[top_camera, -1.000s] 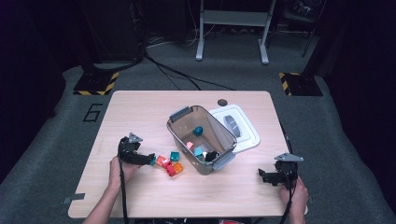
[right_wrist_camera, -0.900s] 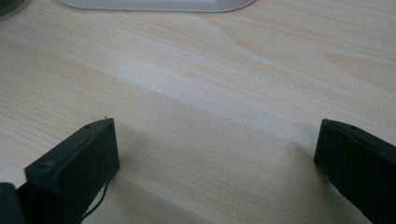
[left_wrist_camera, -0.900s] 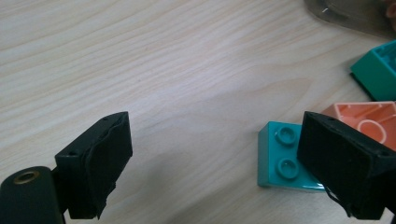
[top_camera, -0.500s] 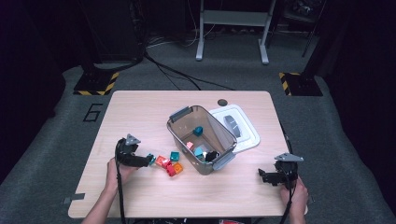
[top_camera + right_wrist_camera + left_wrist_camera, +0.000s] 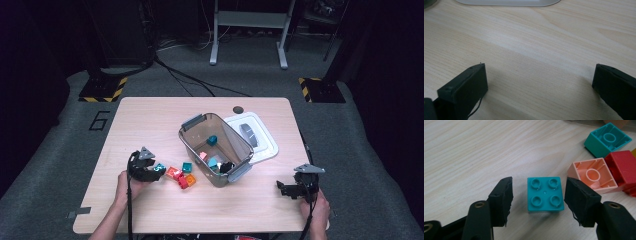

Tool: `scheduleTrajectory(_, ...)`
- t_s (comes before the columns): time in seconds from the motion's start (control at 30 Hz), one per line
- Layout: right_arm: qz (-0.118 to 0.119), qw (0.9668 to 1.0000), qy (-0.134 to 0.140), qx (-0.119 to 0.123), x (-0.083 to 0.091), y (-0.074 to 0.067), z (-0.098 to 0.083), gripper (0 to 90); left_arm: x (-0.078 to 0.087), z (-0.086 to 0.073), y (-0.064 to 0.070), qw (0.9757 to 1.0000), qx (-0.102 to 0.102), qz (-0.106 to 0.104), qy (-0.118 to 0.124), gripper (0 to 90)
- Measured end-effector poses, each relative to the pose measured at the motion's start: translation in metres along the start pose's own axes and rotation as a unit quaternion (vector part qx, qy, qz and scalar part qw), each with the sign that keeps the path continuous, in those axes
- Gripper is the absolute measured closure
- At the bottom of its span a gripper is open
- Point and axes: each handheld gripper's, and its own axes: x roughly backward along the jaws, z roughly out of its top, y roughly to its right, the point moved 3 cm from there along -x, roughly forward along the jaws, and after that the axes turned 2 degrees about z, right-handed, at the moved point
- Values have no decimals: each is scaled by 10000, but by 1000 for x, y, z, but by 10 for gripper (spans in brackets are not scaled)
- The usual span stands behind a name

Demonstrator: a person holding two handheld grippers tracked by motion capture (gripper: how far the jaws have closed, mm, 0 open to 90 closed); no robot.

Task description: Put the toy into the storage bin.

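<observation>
Teal brick (image 5: 545, 194), studs up, flat on the bench (image 5: 150, 120) between the jaws of the left gripper (image 5: 537, 197); jaws have just been closing in on it, small gaps both sides, pads not pressing yet, so it is not gripped. Four more loose bricks just beside it toward the bin: one pink (image 5: 592, 175) hollow side up, one red (image 5: 622, 167) touching the pink, one teal (image 5: 607, 140) hollow side up, one orange (image 5: 190, 179). One clear bin (image 5: 200, 145) mid-bench with a few bricks inside, at least two of them teal, exact count unclear. One white lid (image 5: 262, 145) flat behind the bin. Right gripper (image 5: 539, 82) near the bench's right front edge, well apart from the bricks, jaws spread wide over bare wood, nothing between them
</observation>
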Motion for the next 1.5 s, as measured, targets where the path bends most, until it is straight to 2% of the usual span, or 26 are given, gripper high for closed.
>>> scheduleTrajectory(0.1,1,10000,0,2,0,0,0,0,-3,2,1,9999,-94,24,-37,428)
scheduleTrajectory(0.27,1,10000,-1,0,0,0,0,0,-4,4,2,9999,-103,76,14,516)
scheduleTrajectory(0.3,-5,10000,6,-10,0,0,0,0,-2,4,1,9999,-116,14,-72,533)
scheduleTrajectory(0.4,1,10000,0,1,0,0,0,0,-4,5,2,9999,-75,40,-68,582)
scheduleTrajectory(0.5,1,10000,0,3,0,0,0,0,-3,5,2,9999,-45,56,-97,589)
scheduleTrajectory(0.57,-11,10000,11,-19,0,0,0,0,-2,5,1,9998,-135,74,-133,590)
scheduleTrajectory(0.7,1,10000,0,2,0,0,0,0,-1,5,2,9999,-74,93,-21,592)
scheduleTrajectory(0.73,1,10000,1,2,0,0,0,0,0,6,2,9999,-86,56,-61,592)
scheduleTrajectory(0.83,0,10000,1,0,0,0,0,0,2,6,1,9999,-55,100,25,592)
scheduleTrajectory(0.93,2,10000,-1,2,0,0,0,0,6,9,0,9999,65,44,112,592)
scheduleTrajectory(1.1,1,10000,0,2,0,0,0,0,14,16,-4,9996,84,79,255,592)
scheduleTrajectory(1.17,2,10000,0,4,0,0,0,0,17,18,-4,9998,38,72,199,592)
scheduleTrajectory(1.23,-10,10000,1,8,0,0,0,0,18,20,-5,9996,12,78,255,592)
scheduleTrajectory(1.3,3,10000,-2,6,0,0,0,0,21,22,-6,9995,79,93,300,592)
scheduleTrajectory(1.5,0,10000,1,0,0,0,0,0,27,28,-9,9994,1,125,313,592)
